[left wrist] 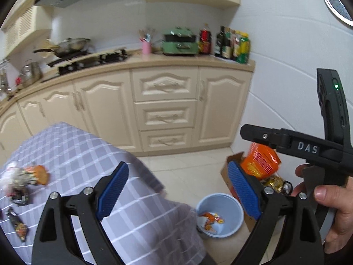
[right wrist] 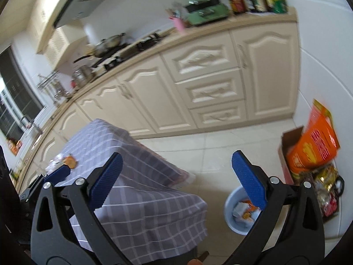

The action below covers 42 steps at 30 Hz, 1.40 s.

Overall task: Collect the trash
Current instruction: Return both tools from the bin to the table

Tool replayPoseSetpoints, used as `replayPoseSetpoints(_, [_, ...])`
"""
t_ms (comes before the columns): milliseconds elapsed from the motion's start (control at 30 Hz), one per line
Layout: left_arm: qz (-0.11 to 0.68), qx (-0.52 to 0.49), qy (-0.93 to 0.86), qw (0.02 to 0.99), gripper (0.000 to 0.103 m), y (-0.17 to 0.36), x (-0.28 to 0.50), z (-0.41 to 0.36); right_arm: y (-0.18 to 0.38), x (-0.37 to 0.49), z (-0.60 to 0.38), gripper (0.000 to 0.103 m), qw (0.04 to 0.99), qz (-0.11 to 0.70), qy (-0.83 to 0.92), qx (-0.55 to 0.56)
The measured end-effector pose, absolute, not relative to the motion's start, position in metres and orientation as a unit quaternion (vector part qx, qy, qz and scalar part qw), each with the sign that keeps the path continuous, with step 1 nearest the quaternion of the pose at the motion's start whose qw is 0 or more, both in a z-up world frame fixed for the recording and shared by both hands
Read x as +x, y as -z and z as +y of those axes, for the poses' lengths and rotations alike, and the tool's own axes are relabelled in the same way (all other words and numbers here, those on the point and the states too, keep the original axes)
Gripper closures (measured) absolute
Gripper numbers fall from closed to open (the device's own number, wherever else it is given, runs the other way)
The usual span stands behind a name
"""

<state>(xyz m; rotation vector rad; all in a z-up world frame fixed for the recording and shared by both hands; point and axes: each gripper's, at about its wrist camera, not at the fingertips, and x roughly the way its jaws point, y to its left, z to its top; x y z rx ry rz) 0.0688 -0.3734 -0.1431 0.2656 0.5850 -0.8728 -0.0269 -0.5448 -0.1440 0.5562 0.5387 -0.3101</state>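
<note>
A light blue bin (left wrist: pixel 220 215) stands on the floor beside the table, with several wrappers (left wrist: pixel 210 219) inside; it also shows in the right wrist view (right wrist: pixel 233 220). My left gripper (left wrist: pixel 176 190) is open and empty, held above the table's corner. My right gripper (right wrist: pixel 176 178) is open and empty, held above the floor and bin. On the checked tablecloth (left wrist: pixel 77 154) lie a crumpled white tissue with an orange wrapper (left wrist: pixel 28 176) and dark snack wrappers (left wrist: pixel 18 225). The right gripper's body (left wrist: pixel 308 148) shows in the left wrist view.
A cardboard box (right wrist: pixel 291 154) with an orange bag (right wrist: pixel 313 145) and other packets stands against the right wall. Cream kitchen cabinets (left wrist: pixel 165 108) run along the back, with a stove, pan and bottles on the counter. Tiled floor (right wrist: pixel 209 145) lies between table and cabinets.
</note>
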Motion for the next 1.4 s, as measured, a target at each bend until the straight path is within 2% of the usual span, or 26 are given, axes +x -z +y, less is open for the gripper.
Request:
replayPoseSetpoints(367, [0.253, 0.082, 0.338, 0.903, 0.013, 0.106, 0.097, -0.27, 0.105, 0.025, -0.463, 0.006, 0.939, 0.249, 0.065, 0.229])
replayPoseSetpoints(667, [0.245, 0.042, 0.272, 0.93, 0.011, 0.096, 0.114, -0.189, 0.087, 0.059, -0.394, 0.006, 0.948, 0.245, 0.006, 0.203])
replayPoseSetpoints(933, [0.269, 0.021, 0.212, 0.939, 0.009, 0.117, 0.127, -0.124, 0.092, 0.081, -0.341, 0.006, 0.95, 0.251, -0.038, 0.18])
replayPoseSetpoints(1400, [0.357, 0.013, 0.117, 0.927, 0.008, 0.174, 0.186, -0.087, 0.126, 0.126, -0.307, 0.006, 0.934, 0.316, -0.075, 0.15])
